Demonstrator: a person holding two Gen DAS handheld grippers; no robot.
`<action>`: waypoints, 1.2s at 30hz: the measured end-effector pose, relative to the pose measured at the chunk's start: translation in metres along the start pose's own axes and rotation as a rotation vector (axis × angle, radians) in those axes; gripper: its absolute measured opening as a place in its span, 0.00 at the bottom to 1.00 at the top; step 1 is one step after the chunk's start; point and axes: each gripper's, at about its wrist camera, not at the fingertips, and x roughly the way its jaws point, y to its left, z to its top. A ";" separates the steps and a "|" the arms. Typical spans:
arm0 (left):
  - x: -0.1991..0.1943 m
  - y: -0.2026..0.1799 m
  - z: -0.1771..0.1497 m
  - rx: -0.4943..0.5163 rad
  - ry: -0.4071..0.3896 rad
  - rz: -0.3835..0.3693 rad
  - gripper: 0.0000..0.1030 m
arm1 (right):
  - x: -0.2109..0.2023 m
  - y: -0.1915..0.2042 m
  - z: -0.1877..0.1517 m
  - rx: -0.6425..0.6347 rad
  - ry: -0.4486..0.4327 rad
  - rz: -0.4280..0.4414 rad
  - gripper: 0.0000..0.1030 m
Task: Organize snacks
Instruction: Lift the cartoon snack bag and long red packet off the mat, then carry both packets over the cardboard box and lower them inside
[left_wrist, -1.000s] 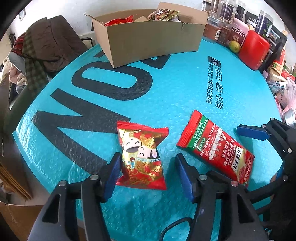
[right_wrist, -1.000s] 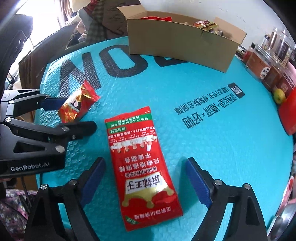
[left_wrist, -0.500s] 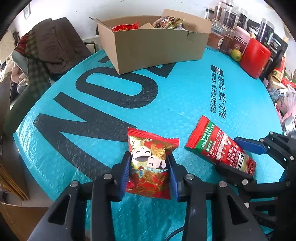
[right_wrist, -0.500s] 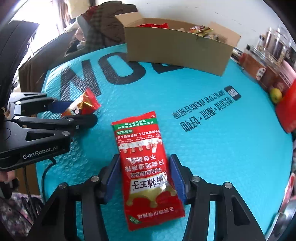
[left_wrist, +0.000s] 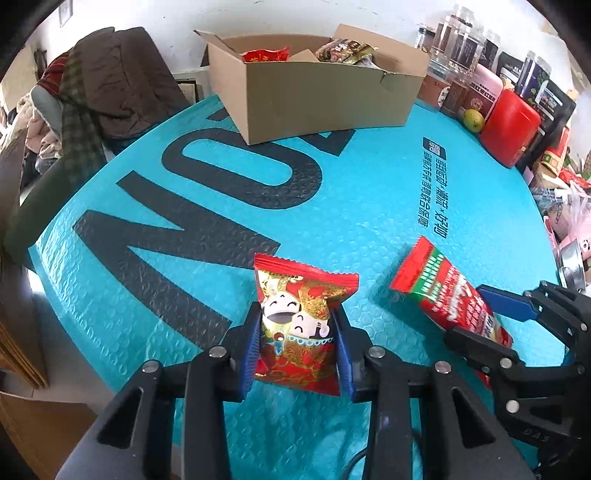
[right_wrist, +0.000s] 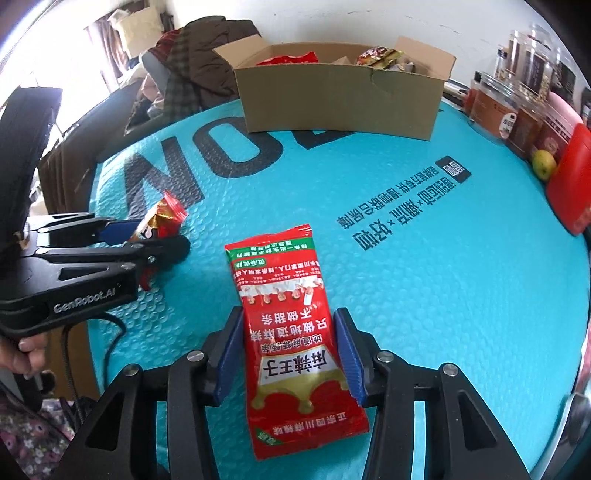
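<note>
A small red packet with cartoon faces sits between the blue pads of my left gripper. The jaws are still closing and the pads press its sides. A long red spicy-strip packet lies lengthwise between the pads of my right gripper, whose jaws are also closing and squeeze its edges. Both packets hang just above the teal bubble mat. From the left wrist view, the right gripper grips the long packet. An open cardboard box with snacks inside stands at the far side.
Jars, dark pouches and a red container line the right edge, with a green fruit beside them. A heap of clothes lies past the far left. A hand holds the left gripper at the table's near left.
Both grippers went from wide open around their packets to closed on them. Both packets have come slightly off the mat.
</note>
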 end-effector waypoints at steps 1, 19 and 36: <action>-0.001 0.001 -0.001 -0.003 -0.001 0.000 0.34 | -0.003 0.000 -0.001 0.003 -0.005 0.003 0.46; -0.043 -0.018 0.016 0.059 -0.144 -0.045 0.34 | -0.044 -0.008 0.002 0.056 -0.124 -0.006 0.46; -0.086 -0.033 0.074 0.096 -0.316 -0.102 0.34 | -0.085 -0.021 0.054 0.010 -0.276 -0.026 0.46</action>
